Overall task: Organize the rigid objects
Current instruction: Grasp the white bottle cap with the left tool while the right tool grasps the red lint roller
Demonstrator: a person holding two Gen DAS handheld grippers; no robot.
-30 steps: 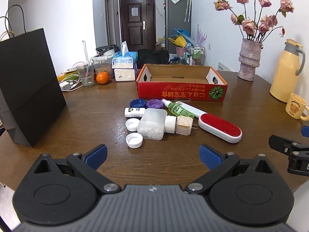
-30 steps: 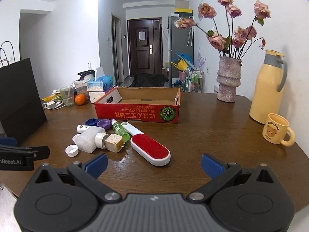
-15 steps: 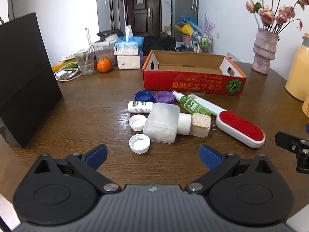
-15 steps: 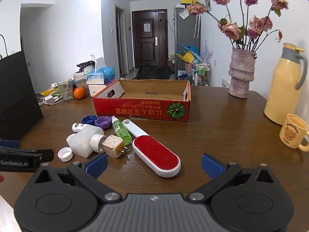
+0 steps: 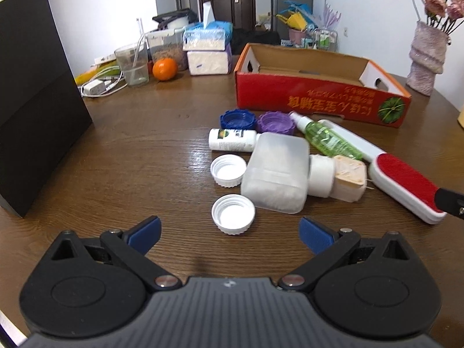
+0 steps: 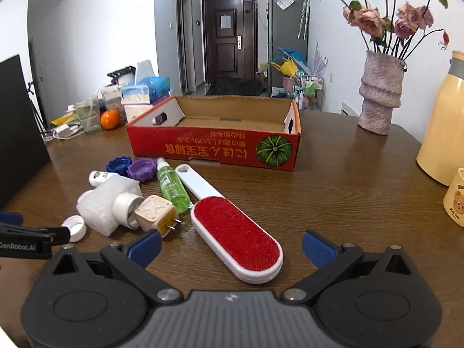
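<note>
Left gripper (image 5: 229,233) spread wide and empty, near a white cap (image 5: 233,214) on the table (image 5: 145,150). Right gripper (image 6: 232,245) equally wide, holding nothing, apparently hovering over the red lint brush (image 6: 236,232).

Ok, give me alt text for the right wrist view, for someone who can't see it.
The open right gripper hovers low over a red-faced white lint brush lying on a brown wooden table. Left of the brush lie a green spray bottle, a frosted plastic bottle and loose caps; behind stands an empty red cardboard box.
</note>
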